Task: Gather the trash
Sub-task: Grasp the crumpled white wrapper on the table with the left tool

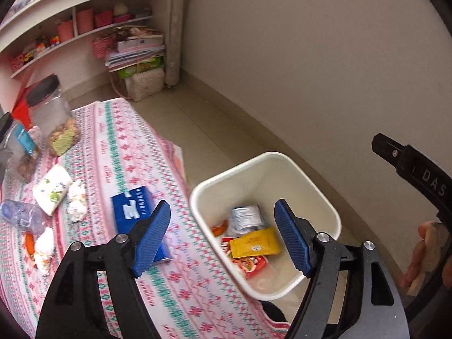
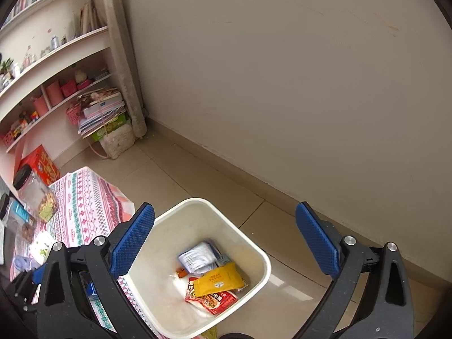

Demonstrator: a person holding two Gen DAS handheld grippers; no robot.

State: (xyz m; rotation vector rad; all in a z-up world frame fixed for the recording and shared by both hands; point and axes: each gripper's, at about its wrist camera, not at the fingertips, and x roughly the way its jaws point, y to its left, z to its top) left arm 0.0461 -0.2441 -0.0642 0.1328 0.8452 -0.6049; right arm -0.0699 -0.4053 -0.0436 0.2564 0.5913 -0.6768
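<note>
The white waste bin stands on the tiled floor, touching the edge of the table with the patterned cloth. Inside the bin lie a yellow sachet on top of a red printed snack wrapper, a white-and-grey labelled packet behind them, and a small orange scrap beside that packet; the print on all of them is too small to read.

The right gripper hangs above the bin with its blue pads spread wide and nothing between them. The left gripper sits over the bin's table-side rim, jaws also wide apart and empty.

On the cloth beside the bin lies a blue box, blurred and partly hidden behind the left gripper's finger. Farther from the bin are crumpled white tissues, a white packet with green print, a crushed clear plastic bottle cut off by the frame edge, and a black-lidded clear jar of snacks. In the left wrist view, beyond the bin, part of the other gripper's black body and a person's fingers show at the frame edge, distorted.
</note>
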